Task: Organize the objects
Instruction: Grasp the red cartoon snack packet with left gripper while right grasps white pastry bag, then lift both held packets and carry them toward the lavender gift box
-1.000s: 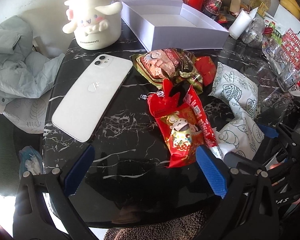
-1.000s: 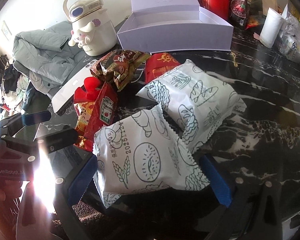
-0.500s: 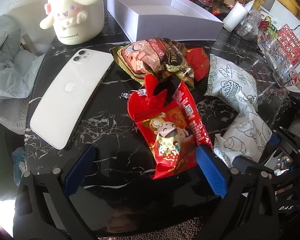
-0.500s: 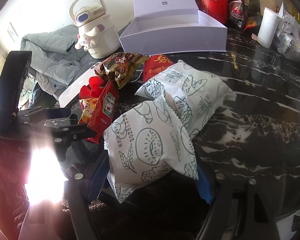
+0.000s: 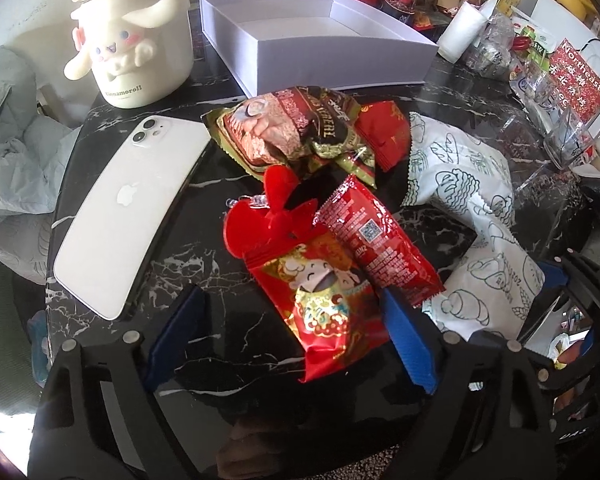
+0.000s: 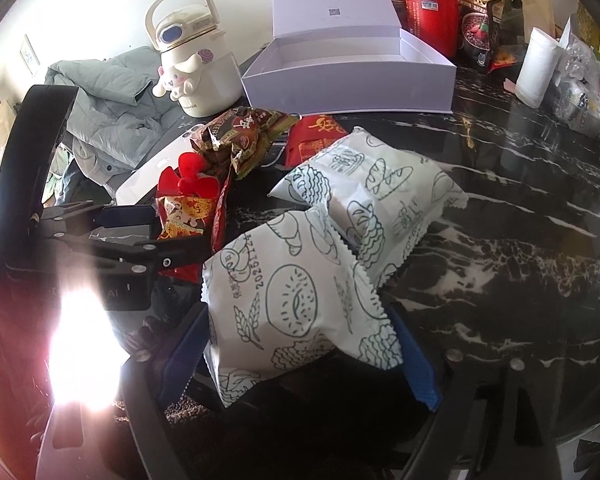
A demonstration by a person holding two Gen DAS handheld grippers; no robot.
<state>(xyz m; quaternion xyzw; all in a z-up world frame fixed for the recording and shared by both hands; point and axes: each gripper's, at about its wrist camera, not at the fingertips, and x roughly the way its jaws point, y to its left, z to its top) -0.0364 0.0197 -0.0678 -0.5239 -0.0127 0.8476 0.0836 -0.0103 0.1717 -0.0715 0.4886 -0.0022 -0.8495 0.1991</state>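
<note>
We see the open white box (image 6: 352, 80) waiting empty at the back of the marble table (image 6: 520, 240). Since a second ago, our right gripper (image 6: 300, 344) has closed on the near white bread packet (image 6: 292, 300), then eased; its jaws now hug the packet's sides. Our left gripper (image 5: 296, 332) has narrowed around the red snack packet (image 5: 320, 296), the left pad clear. The table's near edge runs just beneath both, while open marble lies to the right.

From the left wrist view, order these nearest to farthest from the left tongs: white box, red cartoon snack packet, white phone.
1. red cartoon snack packet, between the left tongs, toward the right finger.
2. white phone, left side.
3. white box, far back, lid open.
</note>
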